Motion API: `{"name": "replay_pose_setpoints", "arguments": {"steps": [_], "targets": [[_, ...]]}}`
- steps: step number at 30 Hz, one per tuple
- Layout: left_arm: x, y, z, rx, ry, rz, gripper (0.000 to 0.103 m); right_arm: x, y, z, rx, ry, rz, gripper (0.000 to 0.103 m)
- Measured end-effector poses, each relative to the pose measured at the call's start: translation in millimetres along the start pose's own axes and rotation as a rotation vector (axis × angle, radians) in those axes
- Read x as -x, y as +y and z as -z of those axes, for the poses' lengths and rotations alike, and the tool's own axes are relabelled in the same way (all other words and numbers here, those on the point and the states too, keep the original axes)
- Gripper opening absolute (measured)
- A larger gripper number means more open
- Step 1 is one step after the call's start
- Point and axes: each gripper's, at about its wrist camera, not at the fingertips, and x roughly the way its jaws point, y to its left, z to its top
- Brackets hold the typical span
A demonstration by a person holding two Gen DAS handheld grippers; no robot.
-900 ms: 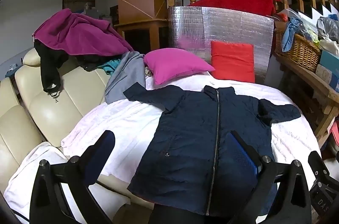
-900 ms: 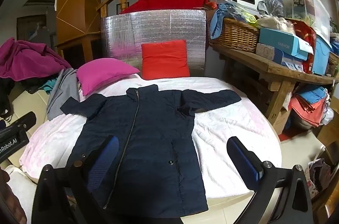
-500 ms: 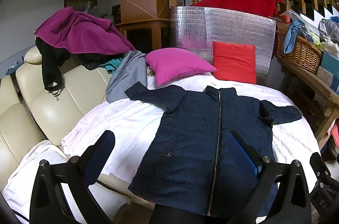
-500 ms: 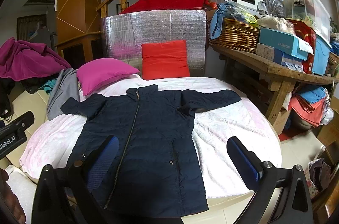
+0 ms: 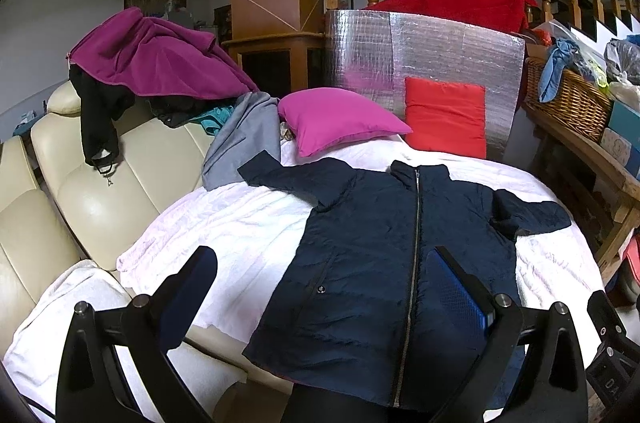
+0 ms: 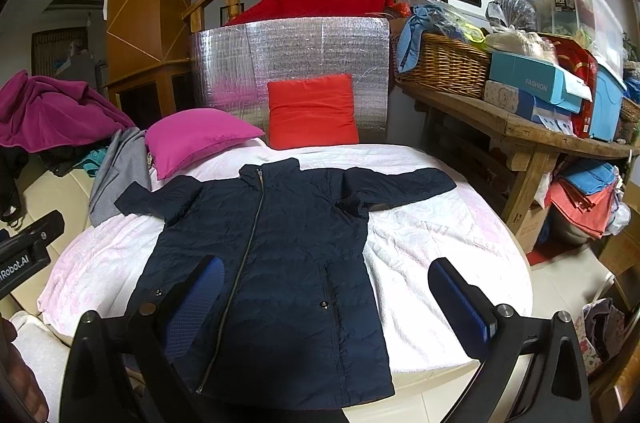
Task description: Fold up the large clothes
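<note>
Jacket (image 6: 276, 255) flat, zipped, sleeves outspread

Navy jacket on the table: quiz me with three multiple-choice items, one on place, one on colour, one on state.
1. Where does the red cushion stand?
A. against the silver foil panel
B. in the wicker basket
C. on the sofa

2. What colour is the pillow beside the jacket's collar?
A. green
B. magenta
C. white

3. How does the navy jacket lie?
A. folded in half
B. rolled up
C. spread flat, zipped, sleeves out

Answers: A, it leans on the foil; B, plainly magenta; C, both sleeves extend sideways over the pink cover.
</note>
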Motion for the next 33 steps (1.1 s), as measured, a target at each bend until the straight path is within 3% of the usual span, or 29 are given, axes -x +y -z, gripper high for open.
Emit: {"name": "replay_pose_setpoints", "arguments": {"steps": [14, 26, 33], "targets": [[-0.1, -0.2, 1.5, -0.024, 0.000, -0.013, 0.103, -3.8, 2.1, 0.8, -0.002, 0.020, -0.003, 0.103], [-19.0, -5.6, 1.6, -0.038, 0.068, -0.009, 0.103, -21.2, 0.0, 1.3, 0.000, 0.061, 0.003, 0.103], [-56.4, -25.5, -13.5, -0.043, 0.119, 0.023, 0.103, -50.4, -33.3, -11.2, -0.068, 0.070, -0.092, 0.103]]}}
